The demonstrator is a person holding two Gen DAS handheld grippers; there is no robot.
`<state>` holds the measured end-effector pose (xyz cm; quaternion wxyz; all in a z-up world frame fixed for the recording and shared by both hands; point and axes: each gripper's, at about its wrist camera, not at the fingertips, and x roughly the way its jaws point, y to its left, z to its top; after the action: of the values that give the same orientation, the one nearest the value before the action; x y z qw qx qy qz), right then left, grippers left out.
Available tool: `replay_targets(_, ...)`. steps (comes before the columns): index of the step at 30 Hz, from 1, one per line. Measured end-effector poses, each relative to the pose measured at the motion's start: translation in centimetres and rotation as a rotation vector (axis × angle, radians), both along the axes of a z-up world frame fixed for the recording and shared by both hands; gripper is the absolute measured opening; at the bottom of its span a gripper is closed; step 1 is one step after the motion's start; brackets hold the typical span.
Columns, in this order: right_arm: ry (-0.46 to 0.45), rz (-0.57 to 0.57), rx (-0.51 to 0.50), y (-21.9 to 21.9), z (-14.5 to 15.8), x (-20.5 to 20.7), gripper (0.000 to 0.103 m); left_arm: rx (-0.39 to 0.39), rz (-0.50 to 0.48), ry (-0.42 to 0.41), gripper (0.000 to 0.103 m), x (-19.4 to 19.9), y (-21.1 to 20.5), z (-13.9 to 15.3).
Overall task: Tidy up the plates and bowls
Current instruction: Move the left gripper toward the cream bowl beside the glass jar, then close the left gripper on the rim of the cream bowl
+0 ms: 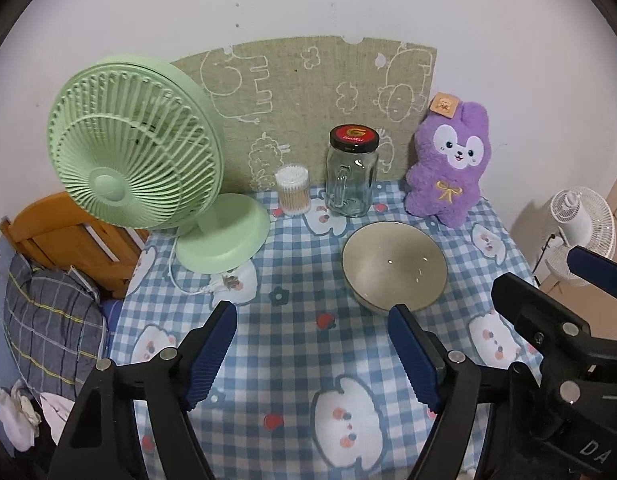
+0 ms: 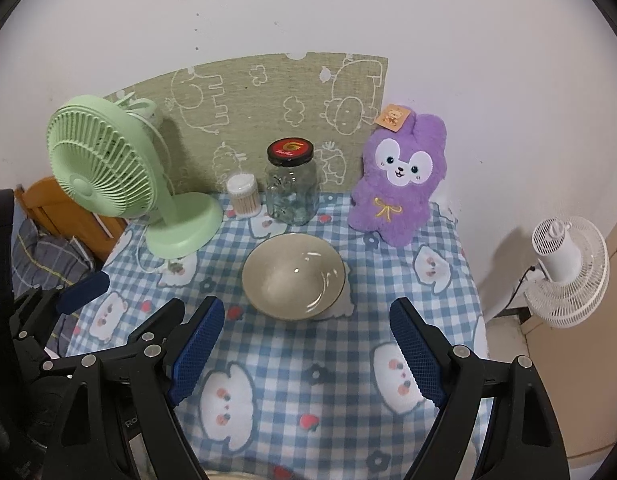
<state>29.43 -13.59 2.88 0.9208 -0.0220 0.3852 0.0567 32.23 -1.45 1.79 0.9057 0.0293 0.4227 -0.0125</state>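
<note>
Checked tablecloth (image 2: pixel 292 364) bears one beige bowl (image 2: pixel 294 276) (glossy, empty).

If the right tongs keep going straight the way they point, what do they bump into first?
Probably the bowl. It sits just ahead of the open right tongs, a bit toward the left pad. Since they tilt downward, they might touch the checked tablecloth first; depth is hard to judge.
</note>
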Motion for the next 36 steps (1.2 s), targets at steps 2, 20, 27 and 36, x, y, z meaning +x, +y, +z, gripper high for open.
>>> replay_targets(2,0.006,0.003,-0.006,-0.2,-0.7,0.9,0.087,0.002,0.0,0.017,0.08,0.9,-0.3,-0.7)
replay_targets(20,-0.007,0.019,0.002,-1.8,-5.3,6.6,0.074,0.029,0.045,0.081,0.053,6.8,-1.8,-5.8)
replay_targets(27,0.019,0.008,0.041,-2.5,-8.1,8.3,0.069,0.03,0.057,0.104,0.047,8.6,-2.3,-8.3)
replay_targets(36,0.065,-0.032,0.099,-4.0,-11.9,9.5,0.055,0.02,0.063,0.104,0.041,9.3,-2.7,-9.6)
